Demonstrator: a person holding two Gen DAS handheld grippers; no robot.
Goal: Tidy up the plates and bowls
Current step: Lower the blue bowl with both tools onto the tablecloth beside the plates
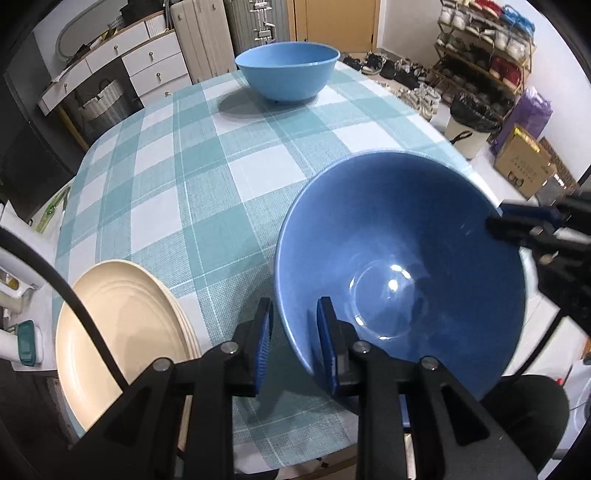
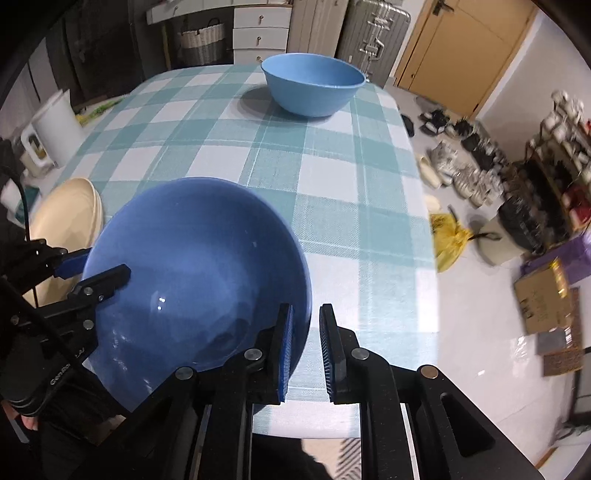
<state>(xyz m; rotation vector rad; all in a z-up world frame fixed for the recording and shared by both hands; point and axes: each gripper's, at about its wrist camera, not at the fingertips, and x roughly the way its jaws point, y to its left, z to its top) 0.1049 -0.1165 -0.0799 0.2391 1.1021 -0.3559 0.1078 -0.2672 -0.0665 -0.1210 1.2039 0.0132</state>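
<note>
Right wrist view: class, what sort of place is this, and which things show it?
Most likely a home's dining or entry area: a table with a checked cloth, a shoe rack with shoes on the floor, and suitcases by a door.

Your widest free room is the checked tablecloth (image 2: 325, 173) between the near dark blue bowl (image 2: 199, 258) and the light blue bowl (image 2: 314, 88) at the far edge; nothing stands there. On your left, the stack of cream plates (image 1: 122, 332) sits just beside the dark bowl, leaving only a narrow strip of cloth. The dark bowl fills the near edge, with the left gripper (image 1: 293, 347) and right gripper (image 2: 306, 350) straddling its rim on opposite sides.
</note>
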